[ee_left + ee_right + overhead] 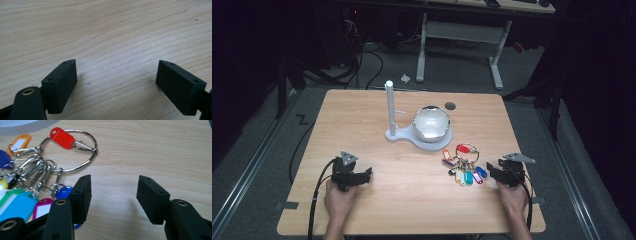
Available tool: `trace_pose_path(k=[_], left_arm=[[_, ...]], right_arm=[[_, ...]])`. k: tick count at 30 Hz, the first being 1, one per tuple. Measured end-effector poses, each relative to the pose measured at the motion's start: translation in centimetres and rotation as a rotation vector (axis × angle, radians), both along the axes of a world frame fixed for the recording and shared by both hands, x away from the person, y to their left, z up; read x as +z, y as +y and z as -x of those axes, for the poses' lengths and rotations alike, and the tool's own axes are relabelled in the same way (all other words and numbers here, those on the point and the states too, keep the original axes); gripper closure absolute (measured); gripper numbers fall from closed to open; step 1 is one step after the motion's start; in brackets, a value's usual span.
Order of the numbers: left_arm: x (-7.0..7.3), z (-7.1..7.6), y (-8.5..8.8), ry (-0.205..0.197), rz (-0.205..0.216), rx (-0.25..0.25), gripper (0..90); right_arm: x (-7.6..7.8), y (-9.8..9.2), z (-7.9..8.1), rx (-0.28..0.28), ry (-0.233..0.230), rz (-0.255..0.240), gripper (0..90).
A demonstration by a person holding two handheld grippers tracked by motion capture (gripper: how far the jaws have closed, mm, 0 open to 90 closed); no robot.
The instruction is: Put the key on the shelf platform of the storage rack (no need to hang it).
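The bunch of keys (pixel 464 167) with coloured tags lay right of centre in the high view, on the wooden surface (pixel 412 200), just left of the right tongs (pixel 493 170), which gaped wide and held nothing. A white stand (pixel 419 122) with a shiny dome stood above it. The left tongs (pixel 366 174), lower left, also gaped empty.

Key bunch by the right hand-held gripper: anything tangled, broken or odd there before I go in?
Nothing stands out. The key bunch lies flat on the table, its coloured tags fanned out from the large ring, near the white stand. The right hand-held gripper is open beside it, jaws apart over bare wood.
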State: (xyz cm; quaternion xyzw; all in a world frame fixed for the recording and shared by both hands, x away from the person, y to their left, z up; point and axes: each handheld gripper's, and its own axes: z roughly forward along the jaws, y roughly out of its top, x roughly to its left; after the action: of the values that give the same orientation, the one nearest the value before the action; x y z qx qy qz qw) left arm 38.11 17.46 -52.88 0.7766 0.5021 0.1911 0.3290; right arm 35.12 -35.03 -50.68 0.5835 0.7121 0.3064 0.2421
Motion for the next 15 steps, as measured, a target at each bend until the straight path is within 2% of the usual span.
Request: trace_pose_path(k=[7, 15], left_arm=[[0.0, 0.0, 0.0, 0.000, 0.000, 0.000, 17.7], [0.0, 0.0, 0.0, 0.000, 0.000, 0.000, 17.7]], right_arm=[[0.8, 1.2, 0.2, 0.037, -0.022, -0.005, 47.1], [1.3, 2.8, -0.1, 0.088, -0.025, -0.007, 47.2]])
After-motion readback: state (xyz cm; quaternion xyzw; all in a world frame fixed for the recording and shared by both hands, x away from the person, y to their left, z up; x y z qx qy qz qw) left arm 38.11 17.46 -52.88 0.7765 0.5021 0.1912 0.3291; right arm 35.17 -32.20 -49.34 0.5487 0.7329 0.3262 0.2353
